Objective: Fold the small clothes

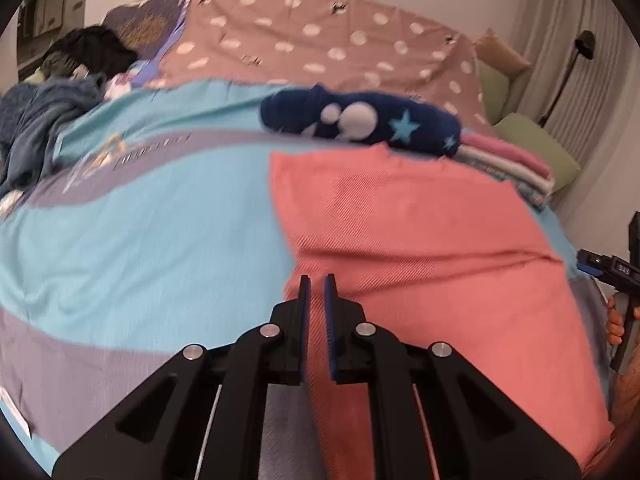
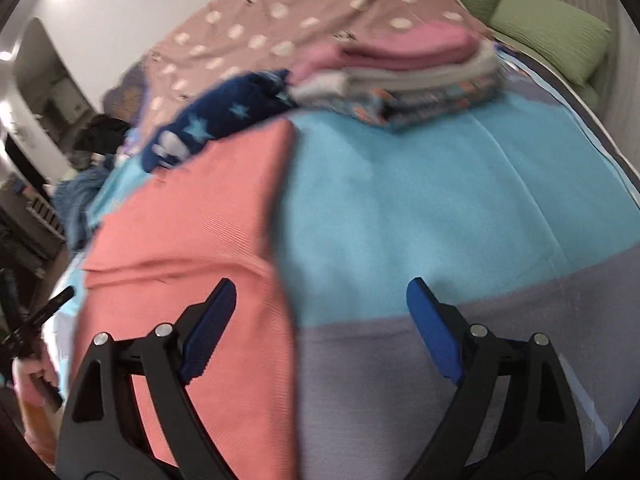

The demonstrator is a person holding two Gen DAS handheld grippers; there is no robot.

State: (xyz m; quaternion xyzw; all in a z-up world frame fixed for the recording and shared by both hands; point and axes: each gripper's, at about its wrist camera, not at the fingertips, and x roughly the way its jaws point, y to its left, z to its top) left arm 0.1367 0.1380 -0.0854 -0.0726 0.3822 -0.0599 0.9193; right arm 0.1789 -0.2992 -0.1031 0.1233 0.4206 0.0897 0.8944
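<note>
Currently the left tool [image 1: 318, 280] is pinched nearly shut over the left edge of the salmon garment [image 1: 420, 240]; cloth seems nipped between the pads, though blur makes that a judgement. Likely a grip to lift that edge for a fold. The right tool [image 2: 320, 292] is wide open, empty, straddling the garment's right edge over the bed cover [image 2: 440, 200]. Garment lies flat near the bed's front edge. Farther back: navy star piece [image 1: 360, 120] and the folded stack [image 2: 400, 76], parked clear.

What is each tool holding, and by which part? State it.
Left tool pinches the coral garment, apparently near its left edge; right tool is open, holding nothing.
</note>
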